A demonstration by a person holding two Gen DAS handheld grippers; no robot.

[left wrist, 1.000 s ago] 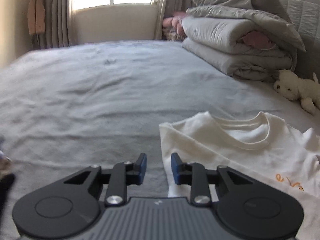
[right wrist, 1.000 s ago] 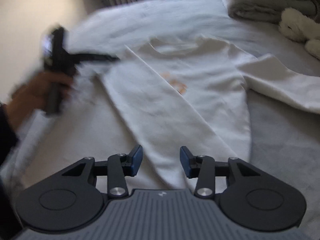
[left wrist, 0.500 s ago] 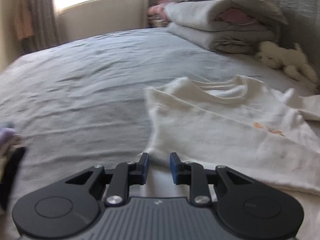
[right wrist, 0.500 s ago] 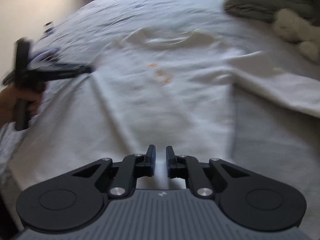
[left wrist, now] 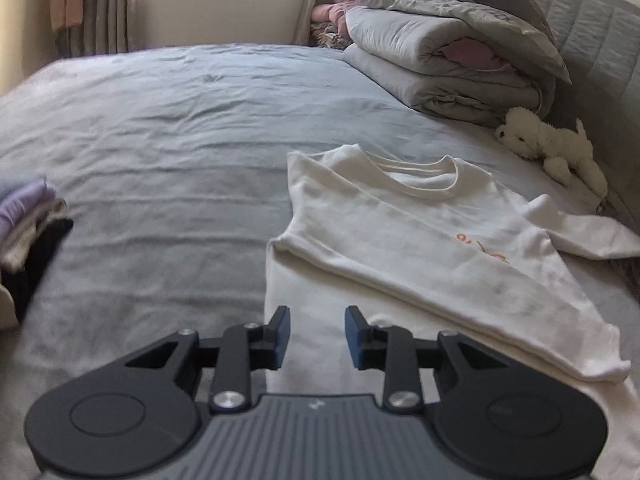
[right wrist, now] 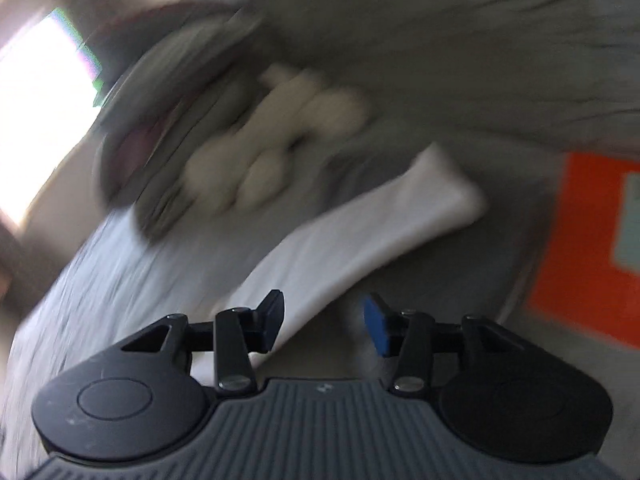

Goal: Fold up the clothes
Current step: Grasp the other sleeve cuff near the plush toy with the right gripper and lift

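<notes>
A cream long-sleeved shirt (left wrist: 400, 240) with small orange lettering lies on the grey bed, its left sleeve folded across the body. My left gripper (left wrist: 316, 334) is open and empty, low over the shirt's lower left part. The right wrist view is blurred by motion. My right gripper (right wrist: 324, 320) is open and empty just above the shirt's other sleeve (right wrist: 360, 224), which stretches out over the sheet.
Folded grey quilts (left wrist: 448, 56) are stacked at the head of the bed with a white plush dog (left wrist: 552, 144) beside them, blurred in the right wrist view (right wrist: 272, 136). A pile of folded clothes (left wrist: 28, 220) sits at the left. An orange object (right wrist: 592, 252) lies beyond the bed edge.
My left gripper opened wider and pulled back from the shirt. My right gripper opened from nearly shut and swung quickly right to the outstretched sleeve.
</notes>
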